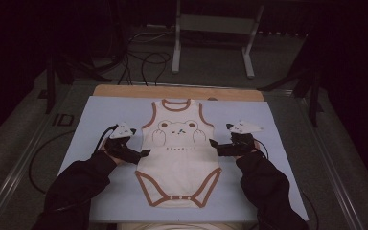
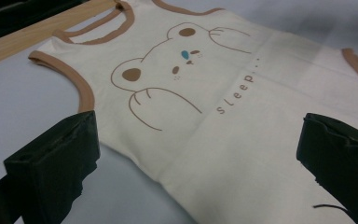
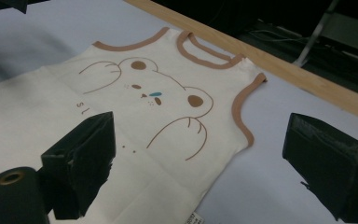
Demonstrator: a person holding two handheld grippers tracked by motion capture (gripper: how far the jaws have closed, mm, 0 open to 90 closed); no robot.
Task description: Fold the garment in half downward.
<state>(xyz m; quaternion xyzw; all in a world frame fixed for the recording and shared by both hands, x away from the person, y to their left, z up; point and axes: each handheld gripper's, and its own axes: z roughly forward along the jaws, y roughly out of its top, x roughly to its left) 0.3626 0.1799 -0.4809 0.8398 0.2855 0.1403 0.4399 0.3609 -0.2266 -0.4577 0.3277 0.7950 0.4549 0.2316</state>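
Note:
A cream baby bodysuit (image 1: pixel 179 163) with brown trim and a bear print lies flat, neck away from me, on the pale blue mat (image 1: pixel 100 120). My left gripper (image 1: pixel 146 153) sits at the garment's left side seam, jaws wide open and empty. In the left gripper view the bodysuit (image 2: pixel 223 121) spreads out between and beyond the black jaws. My right gripper (image 1: pixel 212 142) is at the right side seam, also open and empty. The right gripper view has the bear print and brown armhole of the bodysuit (image 3: pixel 168 112) between its jaws.
The mat lies on a wooden table whose far edge (image 1: pixel 177 92) shows as a light strip. Behind it stand a white metal frame (image 1: pixel 213 38) and loose cables on the floor. Dark stands flank the table at both sides.

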